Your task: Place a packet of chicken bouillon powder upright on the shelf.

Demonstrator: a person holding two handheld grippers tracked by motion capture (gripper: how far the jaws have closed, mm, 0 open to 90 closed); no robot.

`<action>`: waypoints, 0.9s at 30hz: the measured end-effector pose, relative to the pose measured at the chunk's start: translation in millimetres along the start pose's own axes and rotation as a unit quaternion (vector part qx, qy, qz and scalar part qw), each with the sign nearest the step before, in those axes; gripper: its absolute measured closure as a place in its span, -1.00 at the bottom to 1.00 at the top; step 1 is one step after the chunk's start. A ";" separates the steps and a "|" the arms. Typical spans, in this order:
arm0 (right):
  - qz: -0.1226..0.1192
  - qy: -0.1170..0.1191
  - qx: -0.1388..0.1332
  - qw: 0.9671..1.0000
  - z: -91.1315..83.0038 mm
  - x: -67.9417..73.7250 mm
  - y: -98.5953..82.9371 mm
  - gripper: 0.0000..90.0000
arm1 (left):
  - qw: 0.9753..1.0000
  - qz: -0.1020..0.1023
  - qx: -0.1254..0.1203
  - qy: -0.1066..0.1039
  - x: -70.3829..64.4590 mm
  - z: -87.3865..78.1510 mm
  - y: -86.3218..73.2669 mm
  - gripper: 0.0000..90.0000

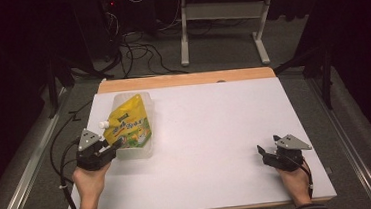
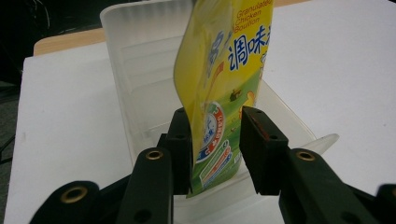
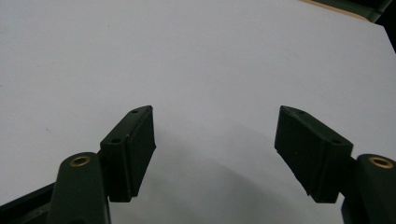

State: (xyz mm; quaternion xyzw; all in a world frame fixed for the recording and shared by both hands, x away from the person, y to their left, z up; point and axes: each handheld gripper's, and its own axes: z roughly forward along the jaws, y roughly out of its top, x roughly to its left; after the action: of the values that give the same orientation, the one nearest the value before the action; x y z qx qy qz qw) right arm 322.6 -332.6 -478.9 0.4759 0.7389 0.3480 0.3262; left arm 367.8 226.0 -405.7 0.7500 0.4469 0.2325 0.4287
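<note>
- In the high view, your left gripper [image 1: 118,146] is at the left side of the white worktop [image 1: 211,132], right at the near end of the clear plastic tub [image 1: 149,150].
- The yellow pouch [image 1: 129,121] sits in that tub. It leans back, and its white cap [image 1: 104,125] pokes out on the left.
- Your right gripper [image 1: 263,151] rests far away, near the right front corner of the worktop. Nothing lies between the two grippers.
- Behind the worktop you can see a wooden edge [image 1: 186,79], black cables on the floor [image 1: 139,53] and the grey legs of another table [image 1: 184,34].
- In the left gripper view, the jaws of your left gripper [image 2: 215,149] stand on each side of the yellow pouch [image 2: 219,70]. The left jaw touches the pouch. The right jaw has a small gap, so the jaws are not clamped on it.
- The bottom of the pouch stands inside the clear plastic tub [image 2: 140,84], close to its near wall.
- In the right gripper view, the jaws of your right gripper [image 3: 215,140] are spread wide apart and hold nothing. Bare white worktop [image 3: 187,56] lies under them.
</note>
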 end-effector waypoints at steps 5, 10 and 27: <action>0.001 0.001 -0.001 1.000 0.0 -0.1 -0.1 -0.34 | 1.000 -0.013 -0.004 0.010 2.0 -1.6 -0.3 0.40; 0.000 0.001 -0.001 1.000 0.0 -0.2 0.0 -0.34 | 1.000 -0.014 -0.002 0.020 2.2 -4.7 -1.3 0.35; 0.000 0.000 0.000 1.000 0.0 0.0 0.0 -0.34 | 0.999 -0.023 -0.008 0.033 -6.2 -27.4 -16.3 0.24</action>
State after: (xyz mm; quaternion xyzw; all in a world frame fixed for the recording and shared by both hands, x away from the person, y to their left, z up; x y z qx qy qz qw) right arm 322.6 -332.6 -478.9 0.4758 0.7388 0.3483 0.3263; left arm 337.0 236.3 -405.0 0.7277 0.4761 0.2512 0.4251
